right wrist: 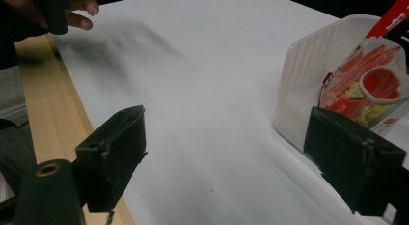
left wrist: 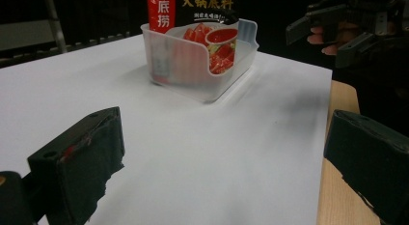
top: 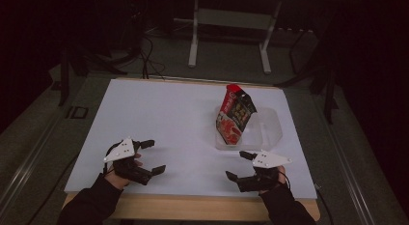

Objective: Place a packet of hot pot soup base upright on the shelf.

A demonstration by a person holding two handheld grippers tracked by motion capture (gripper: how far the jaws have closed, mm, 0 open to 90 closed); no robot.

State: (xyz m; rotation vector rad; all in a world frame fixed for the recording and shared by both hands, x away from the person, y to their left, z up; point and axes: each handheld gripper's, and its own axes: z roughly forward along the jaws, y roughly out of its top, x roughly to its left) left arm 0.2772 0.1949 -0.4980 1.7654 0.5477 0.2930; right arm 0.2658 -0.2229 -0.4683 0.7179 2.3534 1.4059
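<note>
A: Where are the grippers?

B: In the high view the left gripper sits at the lower left, near the front edge of the white sheet, jaws spread wide with nothing between them. The right gripper is at the lower right, jaws likewise spread and empty. Each is held by a hand in a dark sleeve coming in from the bottom of the frame.

A: And what lies nearest them?

B: A clear plastic tub right of centre in the high view, just above the right gripper and apart from it. A red and black food packet stands in it, tilted, its top rising above the rim.

A: The gripper views?

B: In the left gripper view the tub is at upper centre, the packet inside it. In the right gripper view the tub is at the right edge, beside the right-hand jaw, not touching it. The wooden table edge runs down the left
</note>
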